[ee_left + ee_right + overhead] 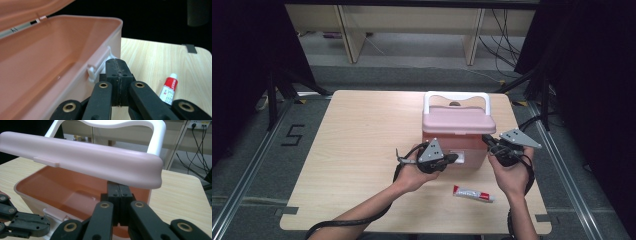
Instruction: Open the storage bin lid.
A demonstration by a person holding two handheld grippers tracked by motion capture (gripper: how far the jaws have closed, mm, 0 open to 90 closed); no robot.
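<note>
A pink box (457,142) is sitting half-open on the bench (357,150), both closed tongs, left (117,75) and right (119,195), propping its lid (82,157), the tube (473,193) waiting outside, not yet packed.

The table (362,150) is lit evenly from above in the high view, while both sides are swallowed by near-black darkness. Only soft, short shadows are cast beneath the pink box (457,135). In both gripper views the jaws are rendered slightly soft and the background is blurred. A mild sheen is seen on the box lid (100,160).
</note>
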